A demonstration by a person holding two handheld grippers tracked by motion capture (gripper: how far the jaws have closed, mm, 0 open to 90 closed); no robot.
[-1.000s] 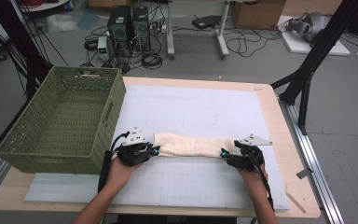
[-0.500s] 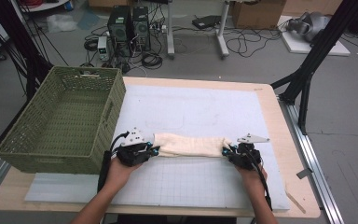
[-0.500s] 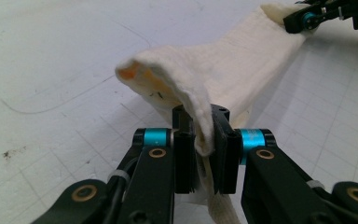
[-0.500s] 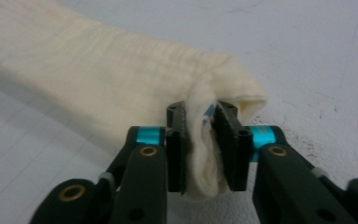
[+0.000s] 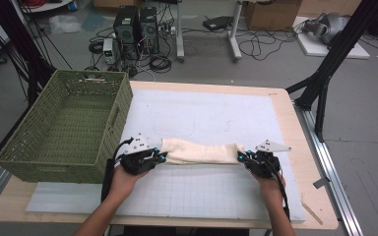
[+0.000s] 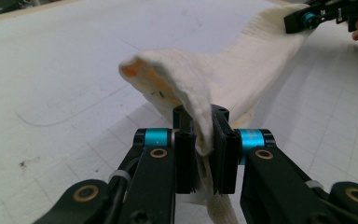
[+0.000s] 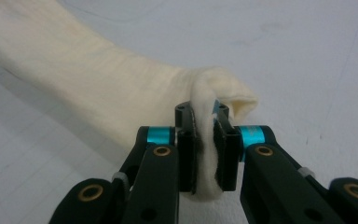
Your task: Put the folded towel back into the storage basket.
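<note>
The cream, soft terry-cloth towel [image 5: 199,151] lies bunched in a long roll on the white gridded table mat [image 5: 211,189], right of the green woven plastic basket [image 5: 64,128]. The left gripper [image 5: 158,156] is clamped on 1 end; the right gripper [image 5: 242,158], whose jaws have just been closing, pinches the other. It looks light and limp, likely to sag between the 2 grips, so end edges seem the best holds.

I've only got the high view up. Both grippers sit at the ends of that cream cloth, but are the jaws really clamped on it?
Observer: Yes for the left gripper. Its own view shows the cream cloth pinched between the two black pads.
Operator: And the right one?
Observer: The right gripper has just been closing, and its view shows a fold of cloth squeezed between its pads.
Operator: Is the cloth flat at the left end?
Observer: No. In the left gripper view the edge stands up above the jaws and curls over, with an orange tint inside the fold.
</note>
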